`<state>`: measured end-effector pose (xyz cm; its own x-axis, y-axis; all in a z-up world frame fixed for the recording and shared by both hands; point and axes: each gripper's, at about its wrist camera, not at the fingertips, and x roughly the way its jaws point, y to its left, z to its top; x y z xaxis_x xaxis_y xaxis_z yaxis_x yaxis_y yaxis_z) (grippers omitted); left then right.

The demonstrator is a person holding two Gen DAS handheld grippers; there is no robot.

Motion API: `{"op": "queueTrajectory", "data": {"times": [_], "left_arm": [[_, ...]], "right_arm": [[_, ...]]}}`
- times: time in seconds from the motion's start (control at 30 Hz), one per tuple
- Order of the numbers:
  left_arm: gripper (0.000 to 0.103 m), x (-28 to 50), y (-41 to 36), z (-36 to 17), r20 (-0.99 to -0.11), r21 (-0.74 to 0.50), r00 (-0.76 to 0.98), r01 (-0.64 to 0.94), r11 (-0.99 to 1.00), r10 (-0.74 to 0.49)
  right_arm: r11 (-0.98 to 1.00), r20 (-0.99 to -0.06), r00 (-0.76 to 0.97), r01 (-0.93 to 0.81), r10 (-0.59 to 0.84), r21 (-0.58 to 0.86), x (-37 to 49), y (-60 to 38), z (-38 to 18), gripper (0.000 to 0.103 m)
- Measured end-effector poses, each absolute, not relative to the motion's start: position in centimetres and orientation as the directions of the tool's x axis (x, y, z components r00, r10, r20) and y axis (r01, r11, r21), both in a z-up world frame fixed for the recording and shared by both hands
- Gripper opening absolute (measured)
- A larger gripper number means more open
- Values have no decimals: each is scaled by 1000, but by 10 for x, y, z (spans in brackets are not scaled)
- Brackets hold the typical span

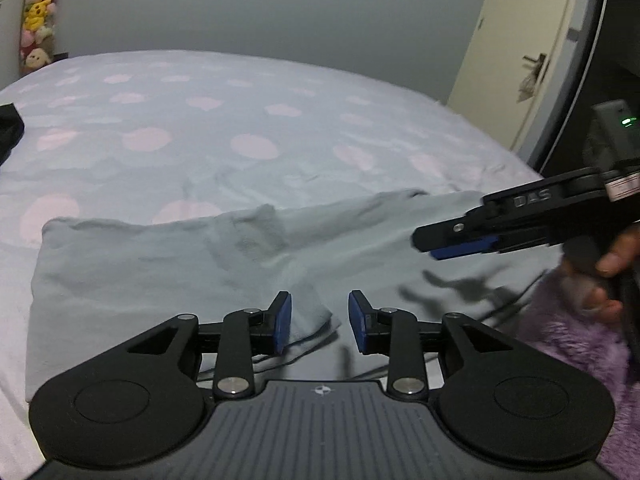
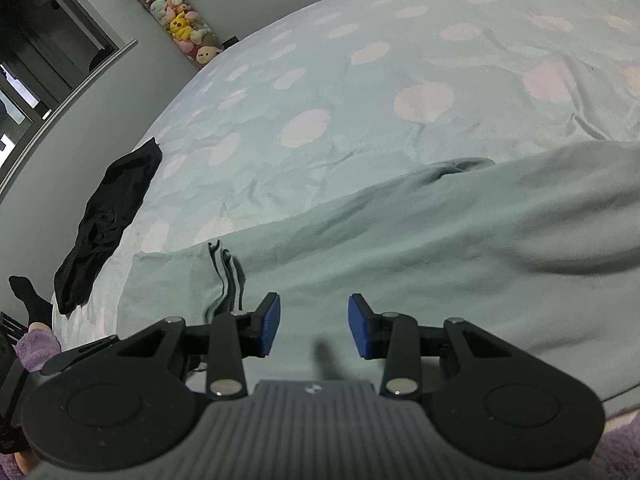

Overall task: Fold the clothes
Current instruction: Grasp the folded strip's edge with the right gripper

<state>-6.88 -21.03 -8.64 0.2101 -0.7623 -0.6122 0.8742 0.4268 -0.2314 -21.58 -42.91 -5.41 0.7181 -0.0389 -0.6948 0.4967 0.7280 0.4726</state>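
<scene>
A pale grey-green garment (image 1: pixel 160 272) lies partly folded across the near side of the bed, with a folded corner pointing toward me. My left gripper (image 1: pixel 320 322) hovers low over that corner, open, its blue pads (image 1: pixel 282 322) standing on either side of the cloth tip without pressing it. In the right wrist view the same garment (image 2: pixel 440 240) fills the foreground, with a bunched seam at its left end. My right gripper (image 2: pixel 313 325) is open just above it with nothing between its fingers. From the left wrist view the right gripper (image 1: pixel 440 246) reaches in from the right, held by a hand.
The bed sheet (image 1: pixel 240 120) is pale blue with pink spots. A black garment (image 2: pixel 108 216) lies at the bed's left edge. Plush toys (image 2: pixel 180 20) hang in the far corner, and a cream door (image 1: pixel 520 40) stands at right. A purple fuzzy sleeve (image 1: pixel 568 320) is near.
</scene>
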Motion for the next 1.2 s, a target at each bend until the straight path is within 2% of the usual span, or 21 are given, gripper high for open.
{"op": "queueTrajectory", "data": {"times": [0.07, 0.3, 0.37, 0.67, 0.87, 1.1, 1.2], "left_arm": [[39, -69, -212, -85, -621, -202, 235, 873, 443, -747], [39, -85, -233, -93, -656, -108, 230, 914, 392, -719], [32, -86, -242, -101, -683, -119, 195, 921, 371, -703], [31, -82, -232, -97, -669, -218, 112, 916, 338, -735], [31, -67, -205, -80, -652, -185, 211, 887, 423, -728], [31, -39, -177, -83, -676, -84, 378, 813, 576, -632], [31, -32, -171, -88, -687, -52, 414, 791, 609, -597]], "right_arm": [[731, -696, 717, 496, -42, 468, -216, -428, -54, 42], [747, -703, 711, 487, -37, 453, -213, -426, -53, 42], [746, -702, 711, 486, -33, 456, -213, -426, -54, 42], [786, -679, 734, 410, 17, 463, -209, -417, -48, 41], [817, -679, 731, 346, 73, 461, -190, -398, -46, 41], [795, -690, 710, 335, 139, 505, -154, -387, -64, 41], [804, -715, 688, 354, 122, 478, -140, -382, -75, 41]]}}
